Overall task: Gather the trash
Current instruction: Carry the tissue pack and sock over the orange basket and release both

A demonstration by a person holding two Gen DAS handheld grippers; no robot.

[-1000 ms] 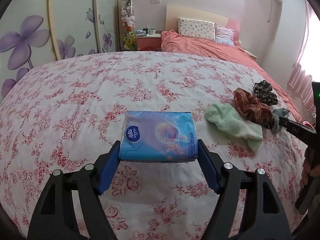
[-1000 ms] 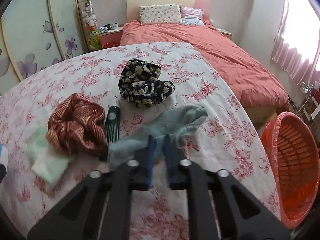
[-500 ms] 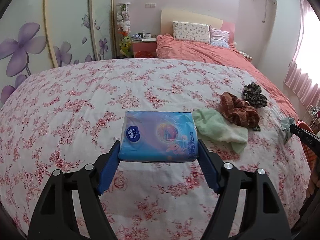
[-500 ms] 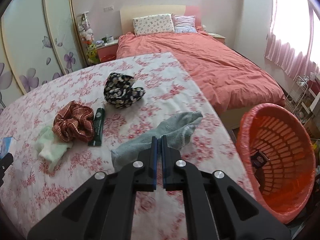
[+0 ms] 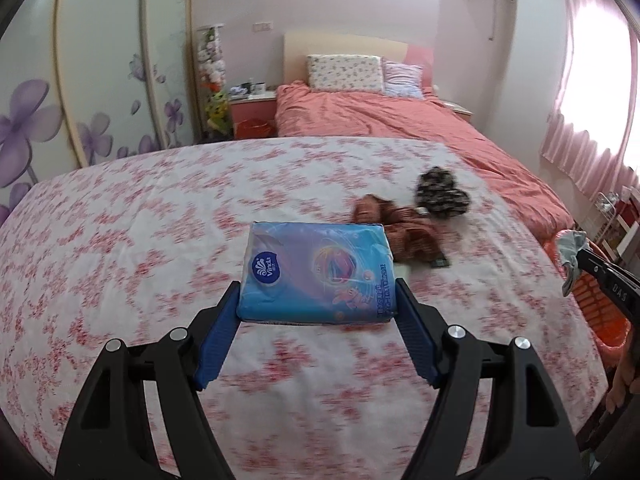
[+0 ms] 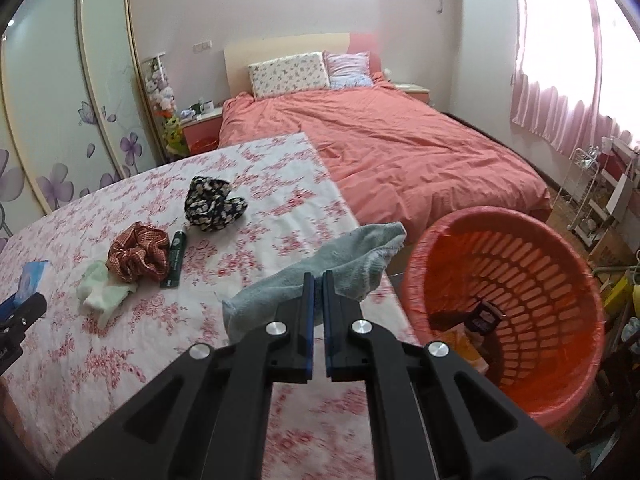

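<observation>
Right gripper [image 6: 316,292] pinched almost fully closed on a grey sock [image 6: 320,268], held off the floral cover [image 6: 120,320]. Sock's long axis crosswise to the fingers, toe end drooping toward the orange basket [image 6: 576,292]. Basket to the right of and below the fingertips; right hand nearer to it. Left gripper [image 5: 318,300] spread wide and clamped on the sides of a blue tissue pack [image 5: 316,276], above the cover, well apart from the basket. Basket interior, with some items already inside, shown only by the right wrist view; only the rim's edge in the left view.
</observation>
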